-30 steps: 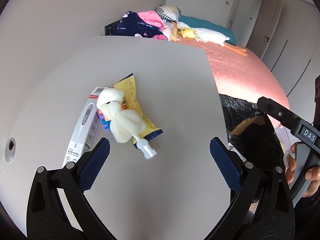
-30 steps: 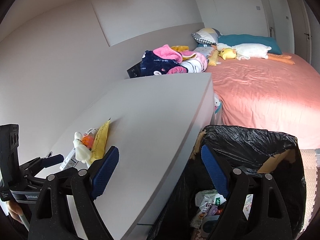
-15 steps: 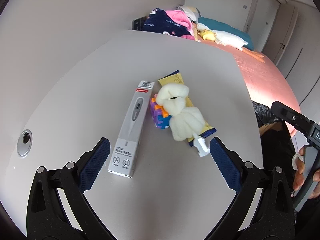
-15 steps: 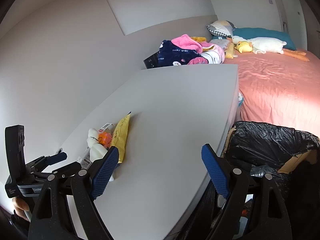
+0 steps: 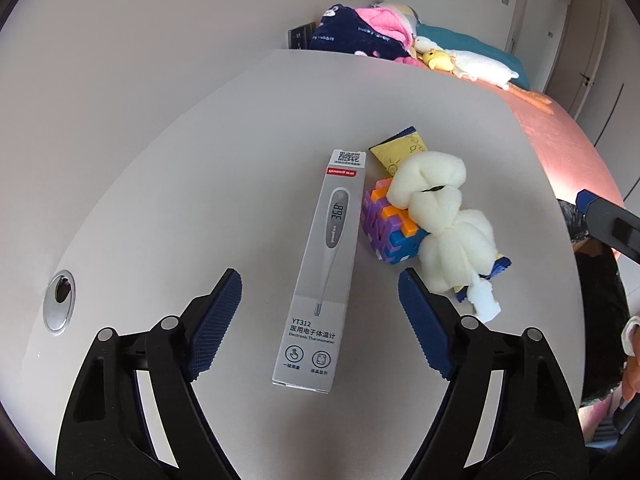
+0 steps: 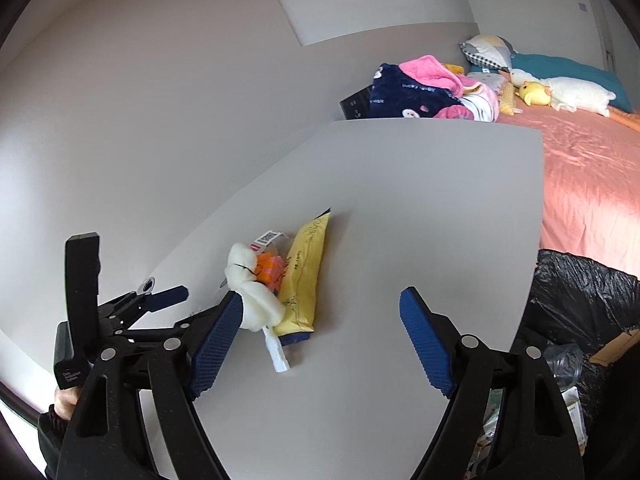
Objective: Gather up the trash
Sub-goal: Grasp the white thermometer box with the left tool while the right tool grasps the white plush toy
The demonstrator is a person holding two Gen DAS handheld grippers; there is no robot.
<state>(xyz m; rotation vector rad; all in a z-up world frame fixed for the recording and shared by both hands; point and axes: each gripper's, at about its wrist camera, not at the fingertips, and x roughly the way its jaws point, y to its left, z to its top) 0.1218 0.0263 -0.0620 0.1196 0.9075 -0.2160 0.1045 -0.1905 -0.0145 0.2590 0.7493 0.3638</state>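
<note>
A grey thermometer box (image 5: 324,276) lies on the grey table (image 5: 200,184), its near end between the fingers of my left gripper (image 5: 320,320), which is open and empty. Beside it sit a coloured block cube (image 5: 388,224), a cream foam toy (image 5: 440,220) with a white nozzle (image 5: 486,300), and a yellow packet (image 5: 400,150). My right gripper (image 6: 320,340) is open and empty over the table, near the foam toy (image 6: 256,300) and yellow packet (image 6: 304,276). The black trash bag (image 6: 584,312) stands at the table's right edge.
A metal cable grommet (image 5: 59,300) is set in the table at left. A bed with a pink cover (image 6: 592,168), clothes (image 6: 420,88) and plush toys (image 6: 560,92) lies beyond the table. The left gripper's body (image 6: 84,320) shows in the right wrist view.
My left gripper has swung left and closer, so the thermometer box now lies between its fingers. My right gripper has moved from over the trash bag to over the table.
</note>
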